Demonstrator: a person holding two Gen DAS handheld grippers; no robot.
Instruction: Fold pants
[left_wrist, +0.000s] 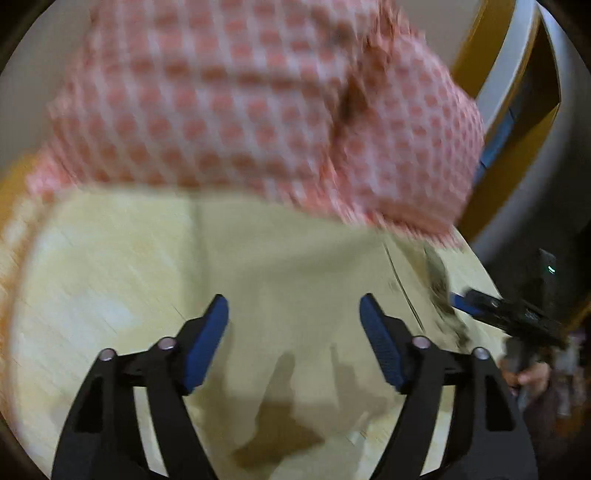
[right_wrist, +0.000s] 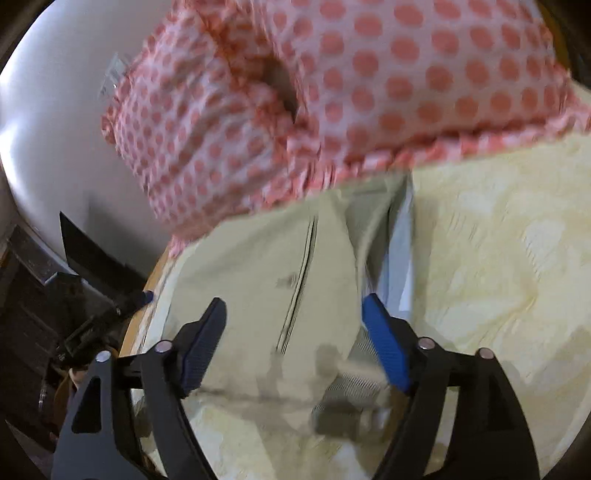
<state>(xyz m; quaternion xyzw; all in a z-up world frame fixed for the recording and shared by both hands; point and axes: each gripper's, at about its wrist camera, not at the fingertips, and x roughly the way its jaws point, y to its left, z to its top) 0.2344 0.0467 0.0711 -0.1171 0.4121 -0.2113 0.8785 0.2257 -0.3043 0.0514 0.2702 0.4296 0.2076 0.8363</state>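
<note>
Pale beige pants (right_wrist: 266, 295) lie flat on a yellow bed sheet (right_wrist: 498, 258), with a dark seam line and an opening showing white lining. They also show in the left wrist view (left_wrist: 295, 273), blurred. My left gripper (left_wrist: 293, 314) is open and empty above the pants. My right gripper (right_wrist: 293, 314) is open and empty above the pants near the seam. The right gripper also appears in the left wrist view (left_wrist: 509, 314), and the left gripper in the right wrist view (right_wrist: 110, 306) at the bed's edge.
A pink and white polka-dot pillow (left_wrist: 258, 110) lies beyond the pants; it also shows in the right wrist view (right_wrist: 332, 103). A wooden bed frame (left_wrist: 491, 44) and white wall (right_wrist: 48, 129) lie behind. The bed's edge (right_wrist: 136, 332) is close by.
</note>
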